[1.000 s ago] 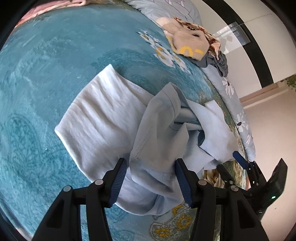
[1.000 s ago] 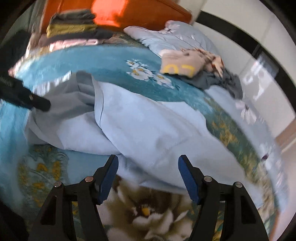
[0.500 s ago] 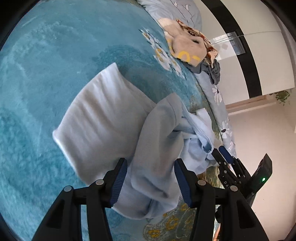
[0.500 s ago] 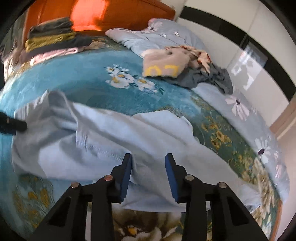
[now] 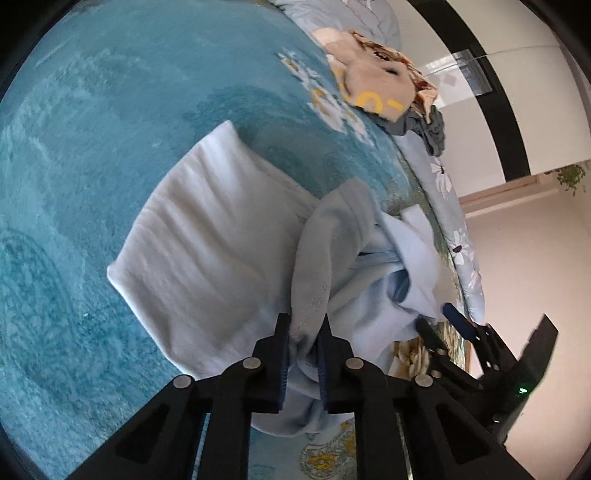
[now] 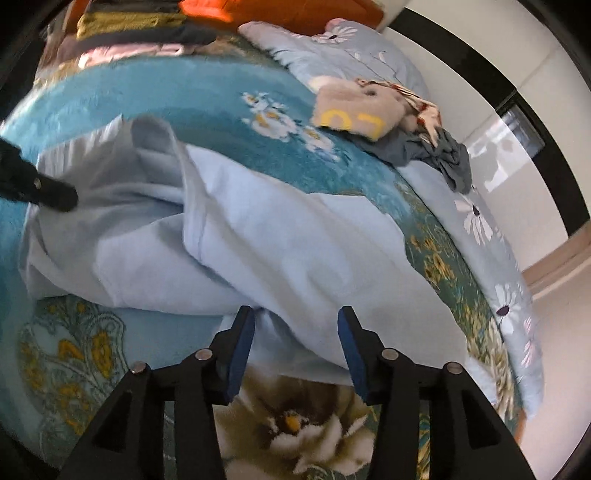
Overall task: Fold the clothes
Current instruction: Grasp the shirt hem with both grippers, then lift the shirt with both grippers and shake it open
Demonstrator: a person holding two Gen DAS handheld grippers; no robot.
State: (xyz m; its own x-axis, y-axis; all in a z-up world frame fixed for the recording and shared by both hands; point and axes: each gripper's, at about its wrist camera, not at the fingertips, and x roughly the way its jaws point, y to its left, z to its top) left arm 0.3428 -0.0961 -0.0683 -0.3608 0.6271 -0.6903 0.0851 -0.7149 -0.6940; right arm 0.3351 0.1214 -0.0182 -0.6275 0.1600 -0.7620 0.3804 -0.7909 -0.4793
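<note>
Left gripper (image 5: 303, 345) fingers pinching pale-blue soft cotton garment (image 6: 280, 251) | right gripper (image 6: 297, 345) fingers spread beside garment's hem | we judge folding underway, garment rumpled

The far stack of dark and olive folded clothes (image 6: 129, 26) is cut off by the frame's edge. The pale blue fleece garment (image 6: 258, 236) is blurred by motion; its folds are hidden beneath itself.

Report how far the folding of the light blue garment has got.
Done: a stack of folded clothes sits at the bed's far end. In hand: the left gripper is shut on a bunched edge of the light blue garment, still rumpled; the right gripper is open at its near edge. Left: this fold, plus the unfolded pile.
</note>
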